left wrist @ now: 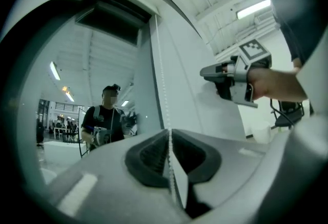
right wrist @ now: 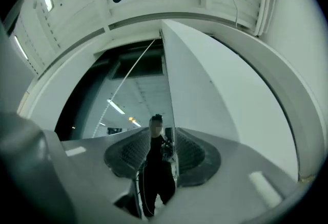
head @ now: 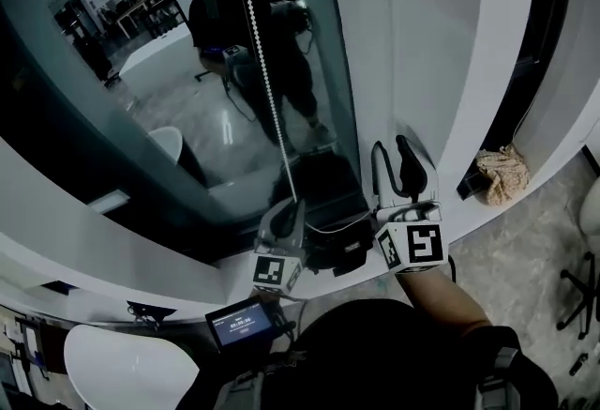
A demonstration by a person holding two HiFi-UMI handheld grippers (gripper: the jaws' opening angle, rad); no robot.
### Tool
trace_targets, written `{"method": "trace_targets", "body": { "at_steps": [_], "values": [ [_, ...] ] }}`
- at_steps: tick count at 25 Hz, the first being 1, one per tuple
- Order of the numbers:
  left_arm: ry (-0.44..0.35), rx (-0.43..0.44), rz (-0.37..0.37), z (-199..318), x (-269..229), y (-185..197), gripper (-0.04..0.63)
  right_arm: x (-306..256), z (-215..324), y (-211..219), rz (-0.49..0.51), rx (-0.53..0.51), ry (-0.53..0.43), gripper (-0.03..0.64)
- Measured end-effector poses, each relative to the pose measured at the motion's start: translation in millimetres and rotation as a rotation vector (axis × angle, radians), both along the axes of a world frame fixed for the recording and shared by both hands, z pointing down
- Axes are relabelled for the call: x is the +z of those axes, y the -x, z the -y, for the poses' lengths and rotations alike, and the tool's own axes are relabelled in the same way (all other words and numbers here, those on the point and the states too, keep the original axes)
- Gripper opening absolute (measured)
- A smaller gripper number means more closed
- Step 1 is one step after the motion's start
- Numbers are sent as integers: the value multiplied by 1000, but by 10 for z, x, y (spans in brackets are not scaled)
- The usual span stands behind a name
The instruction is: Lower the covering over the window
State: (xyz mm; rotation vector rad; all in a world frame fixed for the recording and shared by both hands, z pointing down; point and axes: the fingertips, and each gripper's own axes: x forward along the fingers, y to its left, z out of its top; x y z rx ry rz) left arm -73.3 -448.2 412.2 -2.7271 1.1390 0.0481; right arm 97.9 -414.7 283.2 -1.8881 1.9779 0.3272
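Observation:
A white bead chain (head: 262, 70) hangs down in front of the dark window pane (head: 141, 98). My left gripper (head: 284, 222) is shut on the chain's lower part, just above the sill. In the left gripper view the chain (left wrist: 162, 74) runs up from the closed jaws (left wrist: 169, 142) towards a dark recess (left wrist: 110, 20) at the window's top. My right gripper (head: 394, 164) is raised beside the white frame (head: 412, 33), to the right of the chain, open with nothing between its fingers. In the right gripper view the chain (right wrist: 134, 68) slants away to the left of that gripper (right wrist: 160, 154).
The white sill (head: 122, 220) curves along the window's foot. A crumpled beige cloth (head: 502, 174) lies on it at the right. Below are a small screen (head: 242, 324), a white chair (head: 122, 366) and an office chair's base (head: 581, 291). The pane reflects a person.

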Motion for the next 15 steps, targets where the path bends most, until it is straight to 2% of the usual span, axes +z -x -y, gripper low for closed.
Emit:
{"method": "trace_targets", "body": {
  "at_steps": [4,7,10,13,14,15],
  "values": [
    [-7,37,41,-17,29,109,17,-12,251,-113,155,57,1,154],
    [-14,48,45,-43,38,225,17,-103,479,-162,201,85,-6,162],
    [-16,46,21,-30,8,344,17,-273,738,-132,183,62,-11,178],
    [-20,64,12,-42,-8,338,17,-539,907,11,130,-50,-24,209],
    [-25,72,15,-54,-6,319,17,-638,908,42,106,-78,-38,204],
    [-29,79,17,-61,1,295,17,-734,881,61,71,-93,-56,150]
  ]
}}
